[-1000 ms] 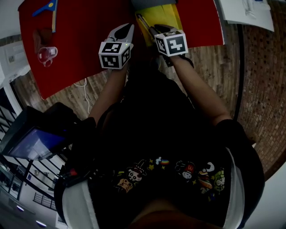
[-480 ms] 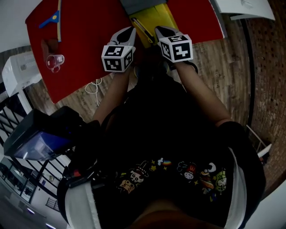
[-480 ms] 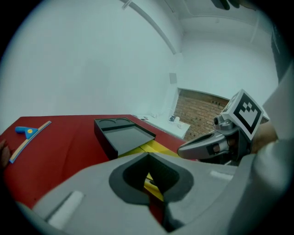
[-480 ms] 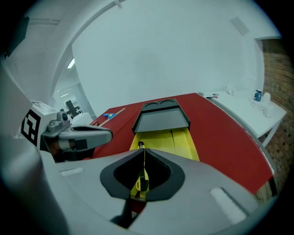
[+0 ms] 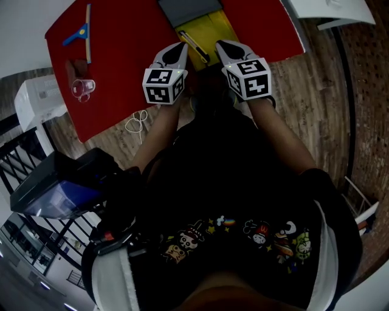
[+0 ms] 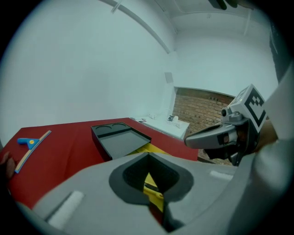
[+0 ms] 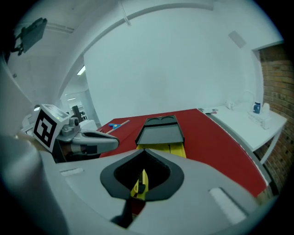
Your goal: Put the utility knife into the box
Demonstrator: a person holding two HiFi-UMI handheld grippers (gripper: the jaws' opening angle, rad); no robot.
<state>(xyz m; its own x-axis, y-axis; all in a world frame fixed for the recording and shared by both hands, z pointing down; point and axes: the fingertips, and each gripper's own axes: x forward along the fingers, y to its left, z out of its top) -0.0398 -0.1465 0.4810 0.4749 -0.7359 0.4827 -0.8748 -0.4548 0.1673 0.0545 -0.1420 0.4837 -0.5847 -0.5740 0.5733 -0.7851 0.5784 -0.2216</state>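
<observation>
The utility knife (image 5: 196, 47), yellow and black, lies on a yellow panel (image 5: 211, 27) at the red table's near edge. Just beyond it stands the black box (image 5: 189, 9) with a grey lining. My left gripper (image 5: 177, 51) is to the knife's left and my right gripper (image 5: 225, 47) to its right, both shut on nothing and apart from the knife. In the left gripper view the knife (image 6: 154, 190) shows through the notch of the left gripper (image 6: 149, 158), with the box (image 6: 120, 140) behind. In the right gripper view, the knife (image 7: 140, 186) and box (image 7: 161, 133) lie beyond the right gripper (image 7: 143, 153).
A blue and wooden scraper (image 5: 82, 33) and a clear cup (image 5: 82, 90) sit on the red table (image 5: 127, 54) at far left. A white cable (image 5: 138, 121) lies on the floor by the table edge. A white table (image 5: 328, 9) stands at right.
The head view has tilted, so the table and both grippers sit lower in the frame. Both grippers stay shut on either side of the knife, slightly wider apart.
</observation>
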